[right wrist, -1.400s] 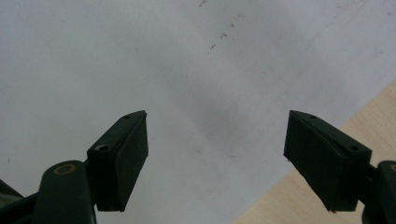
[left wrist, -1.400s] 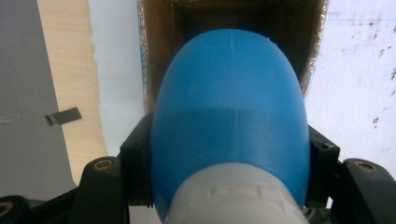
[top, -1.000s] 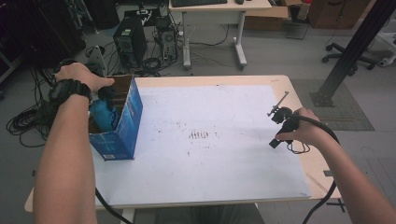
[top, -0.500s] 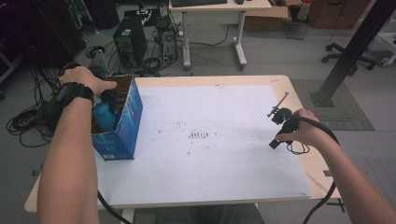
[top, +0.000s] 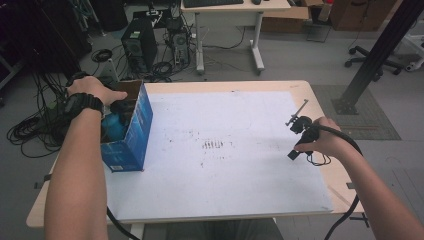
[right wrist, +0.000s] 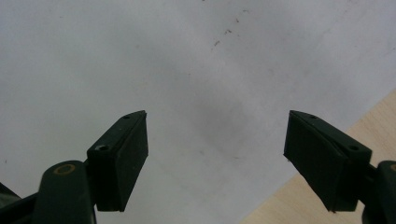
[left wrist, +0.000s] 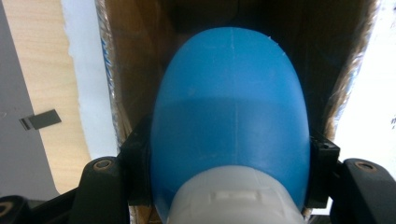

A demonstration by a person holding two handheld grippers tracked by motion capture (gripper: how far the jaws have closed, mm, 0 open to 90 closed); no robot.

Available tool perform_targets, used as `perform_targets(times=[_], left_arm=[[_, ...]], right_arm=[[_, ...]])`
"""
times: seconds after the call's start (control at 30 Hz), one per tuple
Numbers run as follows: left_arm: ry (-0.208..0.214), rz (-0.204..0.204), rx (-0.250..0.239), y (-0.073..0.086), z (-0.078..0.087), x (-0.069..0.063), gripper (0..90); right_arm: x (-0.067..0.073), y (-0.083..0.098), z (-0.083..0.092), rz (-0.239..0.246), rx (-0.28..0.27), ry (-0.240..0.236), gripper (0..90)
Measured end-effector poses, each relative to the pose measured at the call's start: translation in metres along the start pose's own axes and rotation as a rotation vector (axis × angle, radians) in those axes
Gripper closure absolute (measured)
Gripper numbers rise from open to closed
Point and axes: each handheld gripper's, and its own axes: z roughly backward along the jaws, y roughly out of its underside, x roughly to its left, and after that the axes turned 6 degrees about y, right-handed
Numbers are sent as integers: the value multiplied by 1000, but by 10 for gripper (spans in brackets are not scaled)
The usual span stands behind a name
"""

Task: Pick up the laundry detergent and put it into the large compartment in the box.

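The white sheet [top: 225, 150] across the table [top: 320, 105] lies bare from the blue cardboard box [top: 131, 135] at its left edge to the right gripper [right wrist: 215, 158], whose jaws stand wide over it. Inside the box, brown walls crowd the blue bottle [left wrist: 231, 121] on both sides, leaving slim gaps.

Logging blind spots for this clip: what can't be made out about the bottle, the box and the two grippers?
- Blue bottle: its base and any label, hidden inside the cardboard box in the left gripper view; in the high view the person's left hand covers most of it.
- Left gripper: in the high view it sits under that hand.
- Box floor: dark beyond the bottle.
- Right gripper: its open jaws are too small to read in the high view.
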Motion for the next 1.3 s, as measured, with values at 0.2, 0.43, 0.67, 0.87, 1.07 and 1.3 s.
perform_targets(times=[0.2,0.43,0.67,0.87,1.07,1.3], left_arm=[[5,-1,8,0,-6,0,375],[3,-5,9,-1,-11,1,375],[1,-8,12,-2,-15,1,375],[3,-8,13,-2,-18,3,375],[1,-9,19,-2,-22,4,374],[5,-9,19,-2,-27,6,374]], right_arm=[[0,1,-1,-1,4,-1,220],[0,1,-2,0,6,-1,220],[-1,1,-2,1,7,0,220],[-1,2,-4,-3,9,-2,220],[-1,2,-5,-3,11,-3,220],[0,1,-5,1,14,-3,220]])
